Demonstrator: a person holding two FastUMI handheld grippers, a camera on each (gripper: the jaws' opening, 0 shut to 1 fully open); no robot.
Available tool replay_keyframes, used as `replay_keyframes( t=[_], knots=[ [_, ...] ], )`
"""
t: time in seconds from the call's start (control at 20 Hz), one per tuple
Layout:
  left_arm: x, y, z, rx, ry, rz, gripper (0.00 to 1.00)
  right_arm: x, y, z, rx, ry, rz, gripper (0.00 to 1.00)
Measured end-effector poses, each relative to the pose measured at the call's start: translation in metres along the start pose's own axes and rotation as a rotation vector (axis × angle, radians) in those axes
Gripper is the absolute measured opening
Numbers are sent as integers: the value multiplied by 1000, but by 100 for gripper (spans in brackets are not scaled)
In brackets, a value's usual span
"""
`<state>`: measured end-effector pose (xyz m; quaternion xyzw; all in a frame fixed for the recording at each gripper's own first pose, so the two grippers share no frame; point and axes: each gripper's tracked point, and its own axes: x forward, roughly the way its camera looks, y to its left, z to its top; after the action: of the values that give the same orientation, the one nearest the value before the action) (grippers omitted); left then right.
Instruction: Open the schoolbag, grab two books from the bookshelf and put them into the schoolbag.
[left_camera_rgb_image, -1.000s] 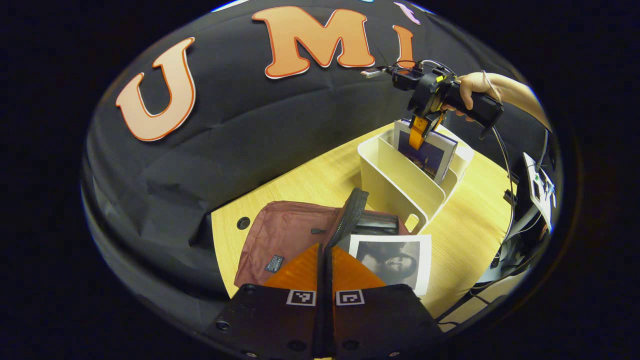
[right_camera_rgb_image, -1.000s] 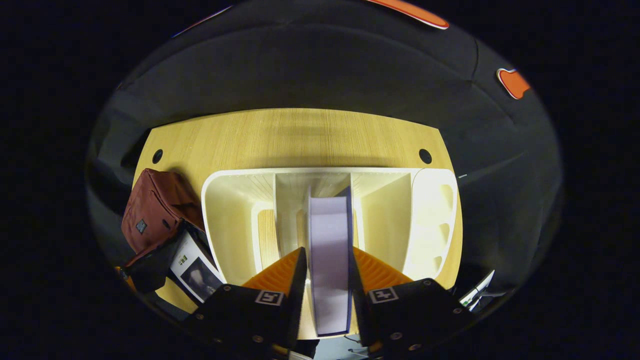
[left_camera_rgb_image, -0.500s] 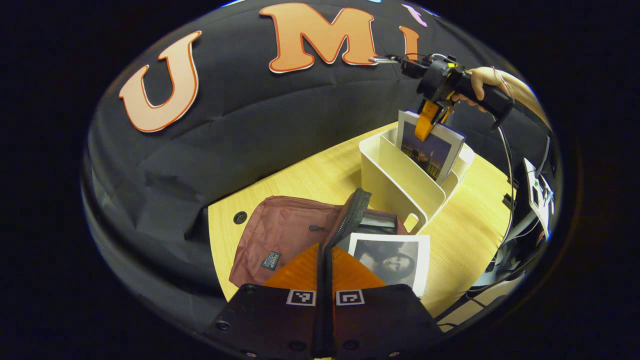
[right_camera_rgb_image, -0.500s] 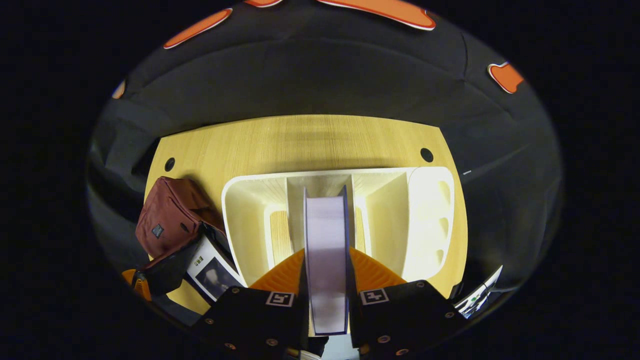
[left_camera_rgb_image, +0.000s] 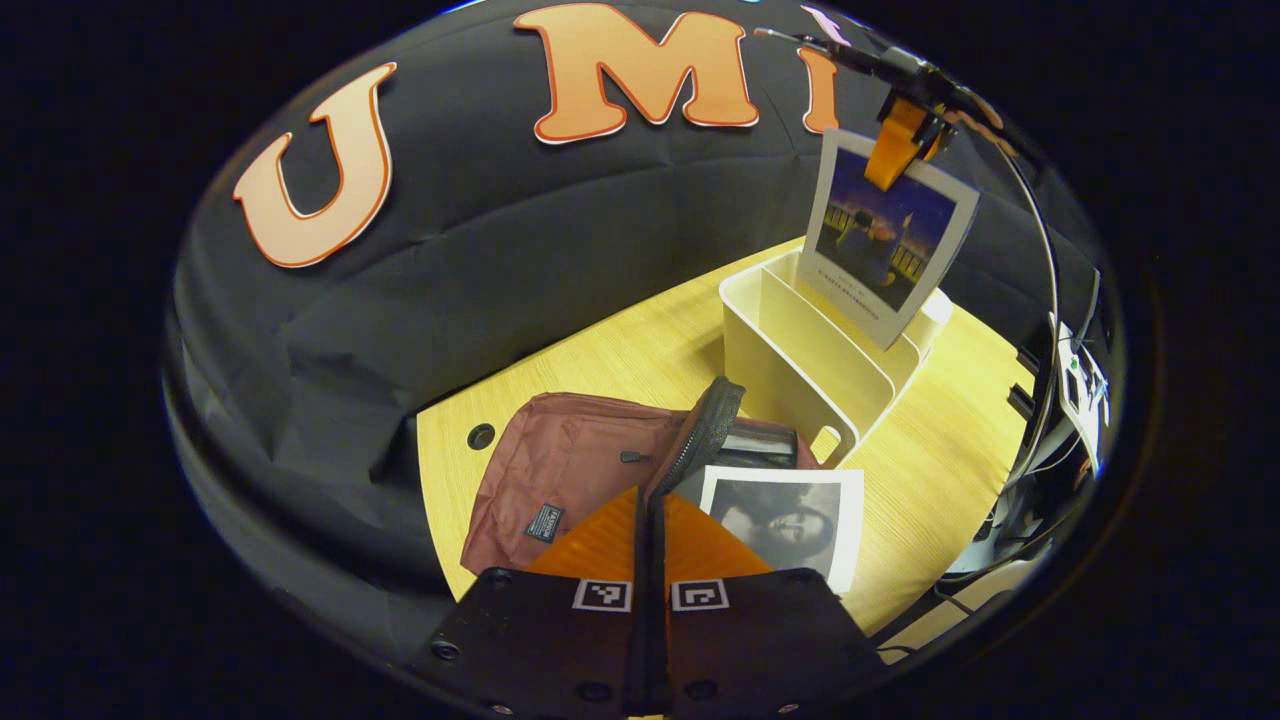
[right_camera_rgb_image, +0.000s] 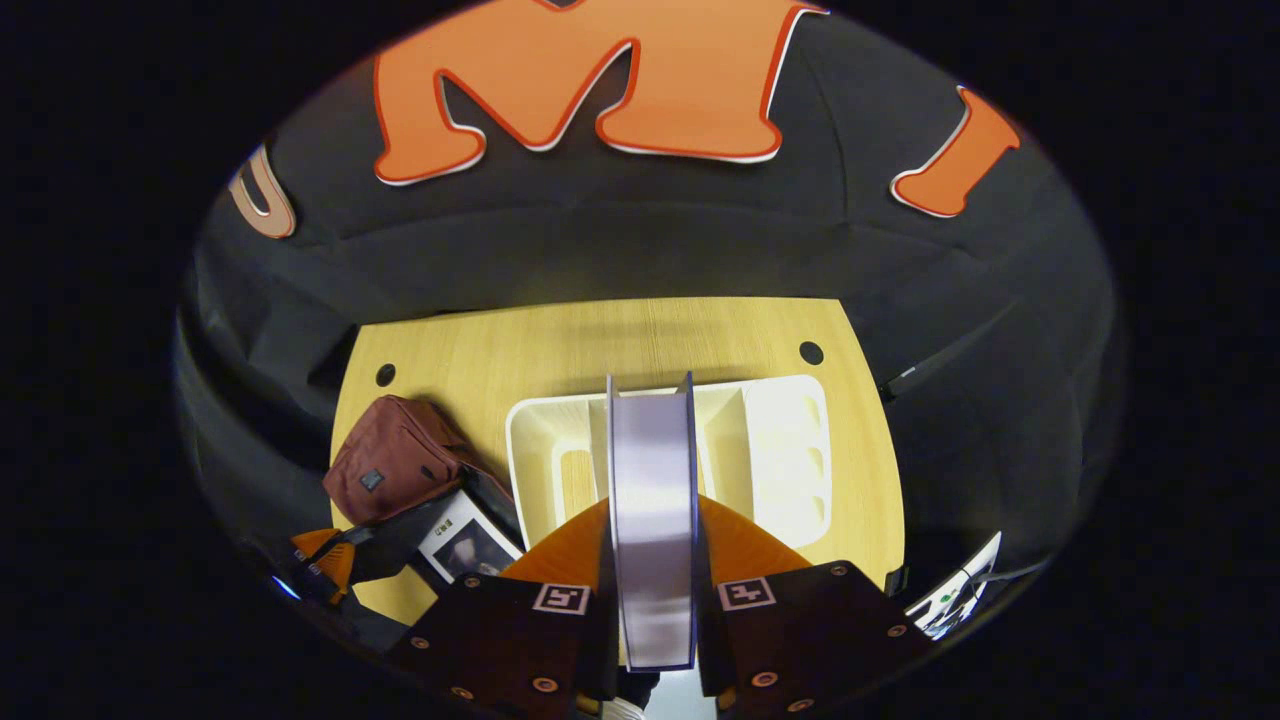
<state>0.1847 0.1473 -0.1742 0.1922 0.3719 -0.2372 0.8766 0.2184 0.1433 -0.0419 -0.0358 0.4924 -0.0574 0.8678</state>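
Right hand-held gripper (right_camera_rgb_image: 652, 560) clamps book (right_camera_rgb_image: 652, 520) above bookshelf (right_camera_rgb_image: 780, 450).

first book (left_camera_rgb_image: 790, 520) partly inside schoolbag (left_camera_rgb_image: 570, 470) | cover text unreadable

right tongs (left_camera_rgb_image: 897, 150) hold a book (left_camera_rgb_image: 884, 238) above the bookshelf (left_camera_rgb_image: 800, 350).

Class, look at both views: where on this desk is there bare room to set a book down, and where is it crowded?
Free: the wooden table strip between the black cloth wall and the white bookshelf, and the stretch right of the bookshelf. Crowded: the near left corner, where the maroon schoolbag, the portrait book sticking out of it and the left gripper sit against the bookshelf.
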Motion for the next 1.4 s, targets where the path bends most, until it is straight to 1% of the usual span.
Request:
replay_keyframes(
  t=[0.1,0.2,0.3,0.4,0.55,0.7,0.8,0.9,0.95,1.0,1.1,1.2,1.35,1.4],
  knots=[
    [-1,0,-2,-6,-2,-2,1,-31,5,0,1,-40,29,32],
    [-1,2,-1,-12,-3,0,1,-59,9,-8,-23,-71,51,32],
    [-2,3,-3,-20,-4,3,1,-84,23,-22,-14,-85,113,31],
    [-3,2,-3,-24,-4,6,1,-100,31,-38,17,-105,176,31],
    [-5,0,-4,-17,-6,11,1,-107,40,-67,121,-121,279,31],
    [-4,-1,-2,-19,-7,16,1,-85,57,-105,262,-97,405,31],
    [-5,-1,-2,-21,-3,19,1,-65,69,-139,383,-59,494,31],
    [-7,-2,-1,-10,-2,24,1,-38,87,-159,528,-30,578,30],
    [-10,-3,0,-3,-2,28,1,-22,95,-172,597,-3,607,30],
    [-10,-3,3,4,-3,33,1,-7,101,-182,649,15,621,30],
    [-11,-5,5,20,-2,40,0,27,113,-200,733,51,619,31],
    [-12,-8,6,39,1,47,1,47,125,-210,804,62,639,31],
    [-14,-9,10,67,5,63,1,70,143,-221,847,61,661,31],
    [-16,-9,13,76,4,66,1,75,150,-219,863,55,674,30]
  ],
)
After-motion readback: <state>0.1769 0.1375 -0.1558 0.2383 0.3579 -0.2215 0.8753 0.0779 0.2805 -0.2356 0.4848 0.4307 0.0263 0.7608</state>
